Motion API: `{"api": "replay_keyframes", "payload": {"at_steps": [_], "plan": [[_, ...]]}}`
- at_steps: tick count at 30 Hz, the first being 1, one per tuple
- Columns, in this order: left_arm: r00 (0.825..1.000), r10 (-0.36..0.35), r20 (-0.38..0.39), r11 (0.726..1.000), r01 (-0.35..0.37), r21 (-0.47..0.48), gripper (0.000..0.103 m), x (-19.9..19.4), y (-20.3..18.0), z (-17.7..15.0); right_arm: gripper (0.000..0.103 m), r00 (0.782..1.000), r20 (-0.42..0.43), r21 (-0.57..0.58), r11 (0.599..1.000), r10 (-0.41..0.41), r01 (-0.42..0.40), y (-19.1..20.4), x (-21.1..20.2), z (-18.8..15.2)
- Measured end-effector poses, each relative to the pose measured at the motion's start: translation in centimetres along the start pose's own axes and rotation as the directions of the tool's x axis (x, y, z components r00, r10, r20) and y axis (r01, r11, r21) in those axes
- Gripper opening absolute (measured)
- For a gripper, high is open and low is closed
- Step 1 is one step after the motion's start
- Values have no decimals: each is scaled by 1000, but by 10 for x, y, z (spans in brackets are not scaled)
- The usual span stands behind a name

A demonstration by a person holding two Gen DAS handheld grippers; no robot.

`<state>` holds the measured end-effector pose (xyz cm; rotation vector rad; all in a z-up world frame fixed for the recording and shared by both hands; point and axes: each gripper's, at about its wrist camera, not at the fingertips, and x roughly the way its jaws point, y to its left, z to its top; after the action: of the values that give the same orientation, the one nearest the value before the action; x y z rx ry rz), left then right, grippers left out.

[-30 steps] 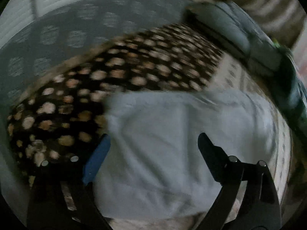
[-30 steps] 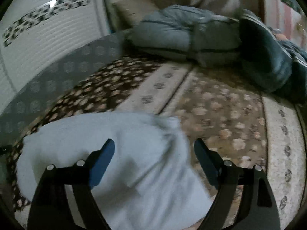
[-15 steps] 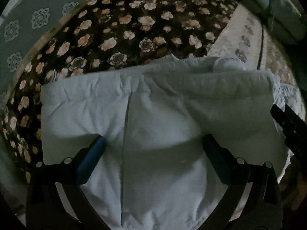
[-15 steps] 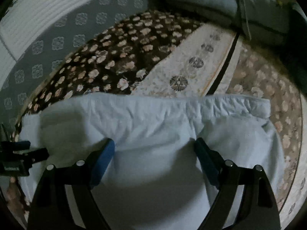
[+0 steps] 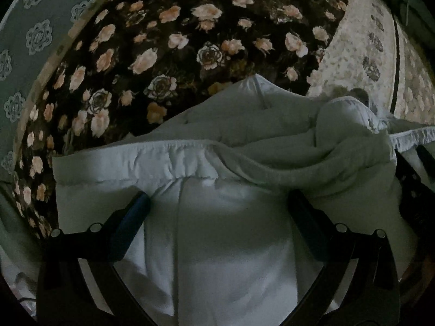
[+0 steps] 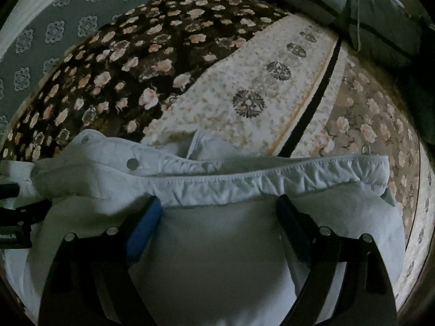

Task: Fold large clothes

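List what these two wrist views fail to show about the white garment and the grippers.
- Left wrist: garment lower part cut off by the bottom edge.
- Right wrist: left gripper cut off by the frame edge.
- Both: whether fingertips touch cloth is unclear in the dimness.

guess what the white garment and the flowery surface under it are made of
White garment: looks like soft matte woven cloth, likely cotton; it creases and has a gathered stitched hem. Floral surface: seems a plush blanket or rug, dark with printed roses; slightly fuzzy sheen, uncertain in the dim light.
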<state>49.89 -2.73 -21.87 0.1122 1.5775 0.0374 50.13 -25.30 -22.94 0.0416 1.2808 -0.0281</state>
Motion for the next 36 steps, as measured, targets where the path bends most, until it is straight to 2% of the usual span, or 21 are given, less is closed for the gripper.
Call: {"api": "replay_keyframes", "payload": {"at_steps": [27,28,30,31,32,34,36], "plan": [[997,16,-72,999,-14,30,100,43,-14,20,88,998,-57,-5,1000,-30,30,5,27,1],[997,15,-74,1000,-13,27,100,44,-14,20,88,998,-41,-9,999,-39,38,6,24,-1],[1000,22,-9,999,-21,47,100,34,-15,14,88,998,41,-30,998,-57,59,10,7,-11],[998,25,56,996,-30,81,100,24,-15,3,89,995,84,-31,998,-48,51,10,-3,-17],[995,29,95,995,-38,92,100,17,-14,-10,89,987,159,-14,1000,-7,9,7,-22,-30],[981,14,194,996,-30,81,100,-10,-5,-39,89,957,284,26,997,58,-68,2,-57,-58],[951,-19,308,999,2,54,100,-37,9,-71,94,901,425,68,989,87,-128,-2,-98,-101]]}}
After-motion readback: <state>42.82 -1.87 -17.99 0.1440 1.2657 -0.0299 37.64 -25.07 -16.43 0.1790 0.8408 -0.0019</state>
